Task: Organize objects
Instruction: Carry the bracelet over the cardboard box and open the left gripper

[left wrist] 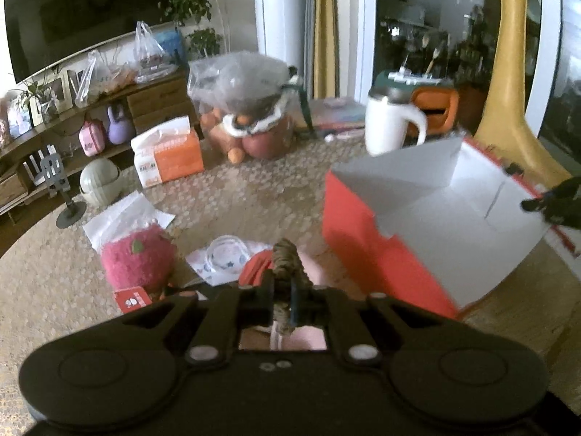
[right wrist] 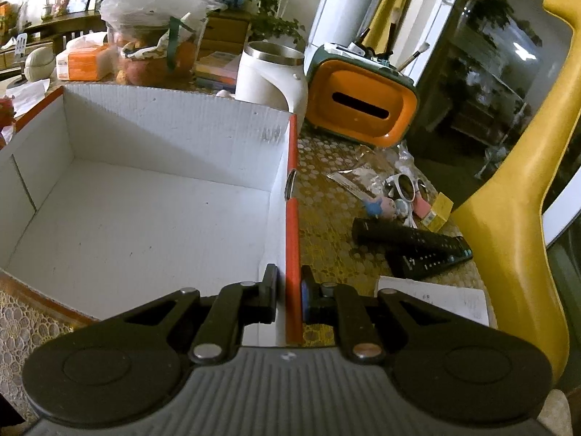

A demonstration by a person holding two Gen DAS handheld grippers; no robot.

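Cluttered living-room table with a patterned lace cover, a dark TV on the wall behind and a yellow giraffe figure at the far edge. Near the middle stands a red box with a white, empty inside. The left gripper has its jaws nearly together, clamped on a brown rope-wrapped piece that seems to belong to a red thing lying just beyond the tips; what that thing is stays unclear. The right gripper is pinched on the box's right wall, 1 finger inside and 1 outside, steadying it. A pink plush strawberry and a glass dish lie close to the left gripper, while 2 black remotes, white sunglasses and small toys wait on the box's right. My worry is the thin grip on the rope: if it slips or the load swings on the way to the box, it could drop onto the dish or catch the box rim, and a tug there could tip the cardboard out of the right gripper's hold
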